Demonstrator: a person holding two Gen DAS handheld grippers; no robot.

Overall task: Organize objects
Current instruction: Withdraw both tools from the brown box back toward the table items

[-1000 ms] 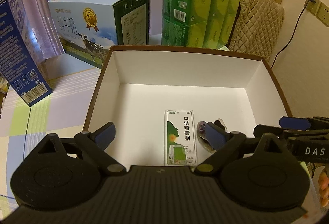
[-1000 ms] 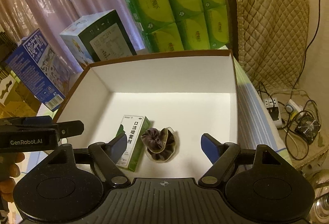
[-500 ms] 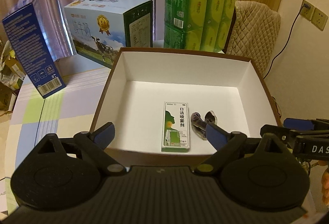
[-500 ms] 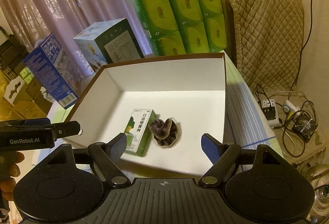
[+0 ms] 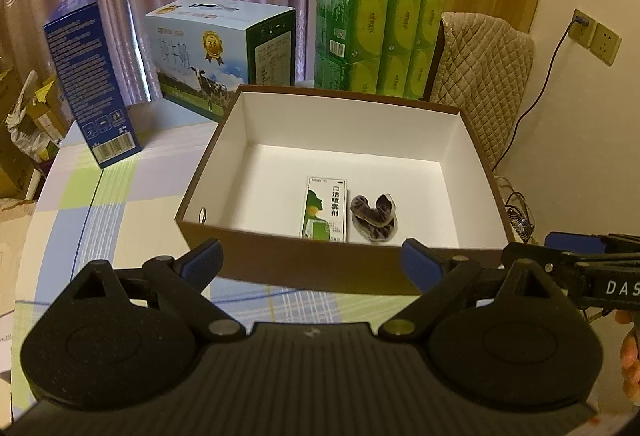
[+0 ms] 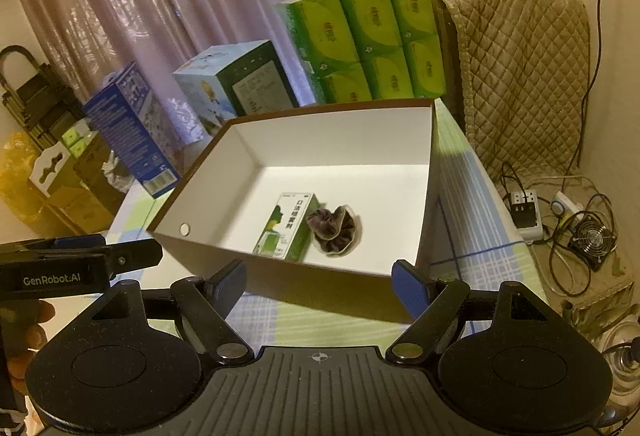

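Here, done: carton (image 5: 325, 210) and scrunchie (image 5: 373, 217) are lying in box (image 5: 304, 256).
Fingers: I am holding both grippers (image 5: 312, 262) (image 6: 319, 281) spread, empty.
Left: nothing loose showing.

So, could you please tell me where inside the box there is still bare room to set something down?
The box floor is bare behind and to the left of the spray carton, and right of the scrunchie. Those two crowd the near middle, side by side.

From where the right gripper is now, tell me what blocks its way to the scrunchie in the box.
The near wall of the box stands between the open right gripper and the scrunchie; above the rim nothing visible blocks.
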